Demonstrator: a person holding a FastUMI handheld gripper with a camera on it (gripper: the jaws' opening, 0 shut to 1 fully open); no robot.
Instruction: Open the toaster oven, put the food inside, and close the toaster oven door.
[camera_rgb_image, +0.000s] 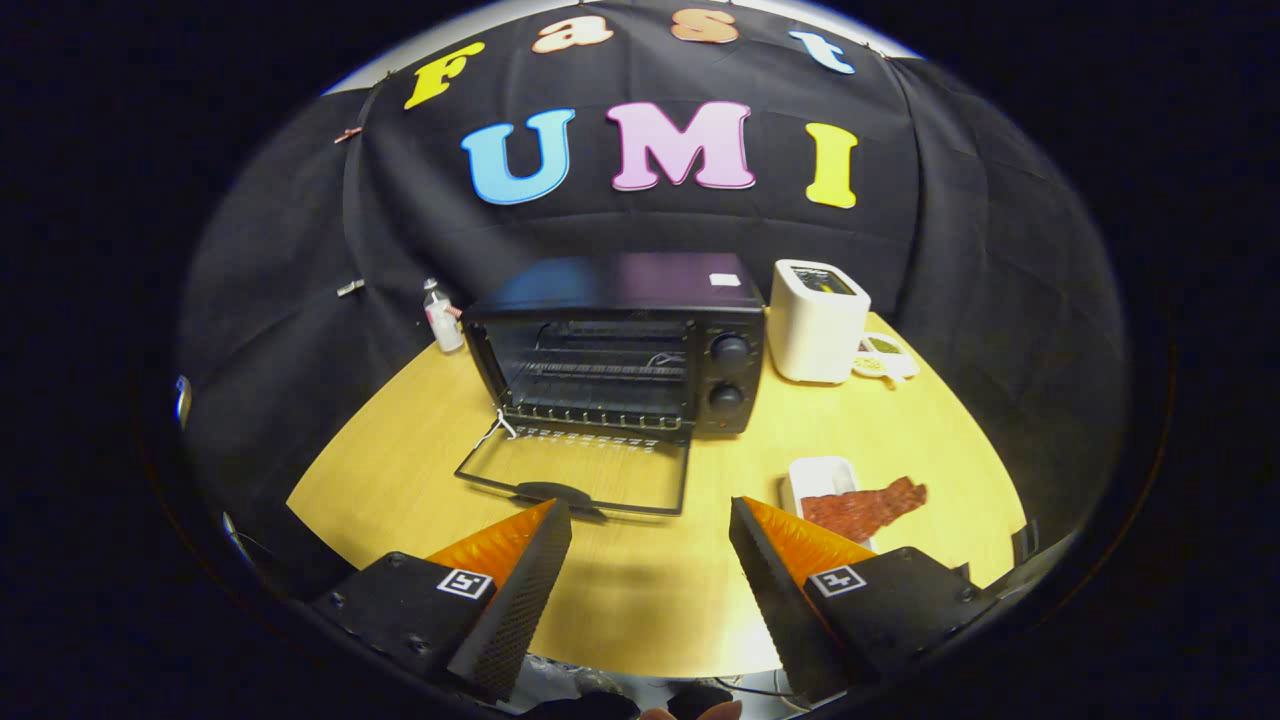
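The toaster oven (620, 345) stood on the bench (640, 600) with its door (575, 470) already lowered flat; that step was done. Its rack (590, 375) held nothing. The food (865, 505), a reddish strip, lay across a white tray (822, 475) just beyond the right finger, overhanging its edge. The claw (650, 535) was released and empty. Loading and closing remained.

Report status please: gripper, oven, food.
Gripper open, holding nothing, above table. Toaster oven door down, open, rack bare. Food on white tray, beside right finger. Path to food clear.
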